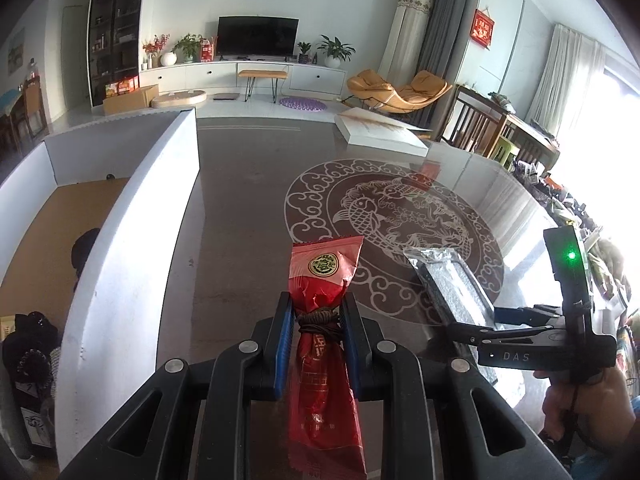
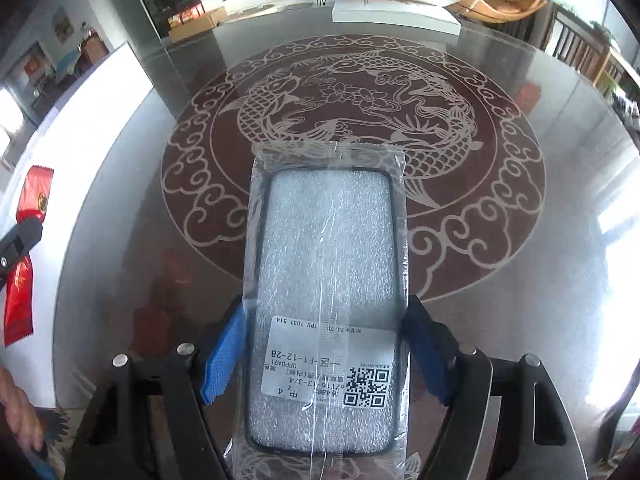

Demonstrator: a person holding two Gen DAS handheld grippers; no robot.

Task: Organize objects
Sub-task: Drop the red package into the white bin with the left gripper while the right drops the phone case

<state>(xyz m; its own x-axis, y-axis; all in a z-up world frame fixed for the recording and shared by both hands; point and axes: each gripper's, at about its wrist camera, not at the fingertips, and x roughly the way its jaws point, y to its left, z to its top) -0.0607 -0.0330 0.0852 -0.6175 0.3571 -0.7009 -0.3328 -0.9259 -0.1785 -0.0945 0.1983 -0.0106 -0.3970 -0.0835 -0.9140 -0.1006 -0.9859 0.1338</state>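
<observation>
Left gripper: We squeeze it tight on the red packet, pinched at its middle where a brown string is tied. The packet is lifted, just beside the box.
Right gripper: Its blue pads sit on both long sides of the phone case. The pads look like they touch the bag, so we think it is gripping the case.
Phone case: It is in a clear bag with a white label, over the fish circle on the table, well to the right of the box.
Box: It is white with a brown floor. We think our things go in there. Some dark things already lie inside, too dim to name.
Could go wrong, packet: It is soft and slippery. It might slide out of the pads if we swing it fast, or bump the box wall and fall outside.
Could go wrong, case: The clear bag is slick. The pads hold only the end near us, so the far end may droop and the case may slip out.
Count: two grippers, one red packet, one phone case, one box, one table.
</observation>
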